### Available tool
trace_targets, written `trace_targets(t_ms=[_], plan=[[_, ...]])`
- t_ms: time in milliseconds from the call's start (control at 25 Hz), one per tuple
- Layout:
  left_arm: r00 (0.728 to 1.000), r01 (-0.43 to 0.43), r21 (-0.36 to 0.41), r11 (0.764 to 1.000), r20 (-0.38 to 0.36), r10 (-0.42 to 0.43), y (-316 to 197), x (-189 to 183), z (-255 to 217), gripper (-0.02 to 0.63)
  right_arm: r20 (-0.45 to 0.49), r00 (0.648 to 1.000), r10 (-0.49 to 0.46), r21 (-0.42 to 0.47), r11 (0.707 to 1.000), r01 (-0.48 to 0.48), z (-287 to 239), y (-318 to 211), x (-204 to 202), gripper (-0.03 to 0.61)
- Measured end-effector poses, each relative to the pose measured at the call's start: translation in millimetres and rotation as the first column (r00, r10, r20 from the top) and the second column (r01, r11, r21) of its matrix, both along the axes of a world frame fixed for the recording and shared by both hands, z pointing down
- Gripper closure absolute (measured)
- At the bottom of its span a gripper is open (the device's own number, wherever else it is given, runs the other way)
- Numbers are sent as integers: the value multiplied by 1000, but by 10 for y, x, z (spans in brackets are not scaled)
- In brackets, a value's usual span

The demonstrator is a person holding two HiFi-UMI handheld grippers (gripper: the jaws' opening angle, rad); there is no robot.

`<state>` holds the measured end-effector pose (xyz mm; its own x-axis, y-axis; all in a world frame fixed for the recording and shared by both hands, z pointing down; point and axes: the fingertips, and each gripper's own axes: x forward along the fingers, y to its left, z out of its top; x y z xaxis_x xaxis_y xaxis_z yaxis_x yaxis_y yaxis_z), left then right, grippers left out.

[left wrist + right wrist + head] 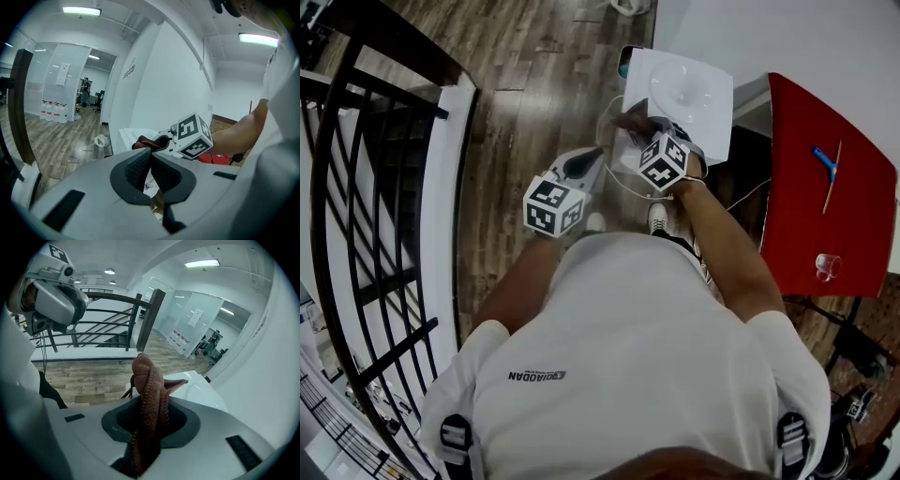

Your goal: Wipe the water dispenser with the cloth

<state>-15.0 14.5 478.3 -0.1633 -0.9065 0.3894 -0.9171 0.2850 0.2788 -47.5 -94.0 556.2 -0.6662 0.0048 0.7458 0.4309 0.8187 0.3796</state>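
The white water dispenser [698,89] stands ahead of me, its top seen from above. My right gripper [639,128] is shut on a brown cloth [629,120], holding it at the dispenser's near left edge. In the right gripper view the cloth [149,394] stands up bunched between the jaws, with the dispenser top [199,389] just beyond. My left gripper [594,153] hovers left of the dispenser over the floor, its jaws shut with nothing between them. The left gripper view shows the cloth [144,142] and the dispenser [132,136] ahead.
A red table [825,202] at the right carries a blue pen [825,162], a thin stick [832,176] and a small glass [828,266]. A black railing [370,187] runs along the left. White cables [623,178] hang by the dispenser above the wooden floor [516,84].
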Motion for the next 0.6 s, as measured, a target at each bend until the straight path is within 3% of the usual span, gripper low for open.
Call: trace_targets(t_ms=[600], plan=[[998, -56, -16, 998, -16, 56, -381, 93, 76, 617, 13, 987, 159, -60, 986, -158, -1, -822, 570, 492]])
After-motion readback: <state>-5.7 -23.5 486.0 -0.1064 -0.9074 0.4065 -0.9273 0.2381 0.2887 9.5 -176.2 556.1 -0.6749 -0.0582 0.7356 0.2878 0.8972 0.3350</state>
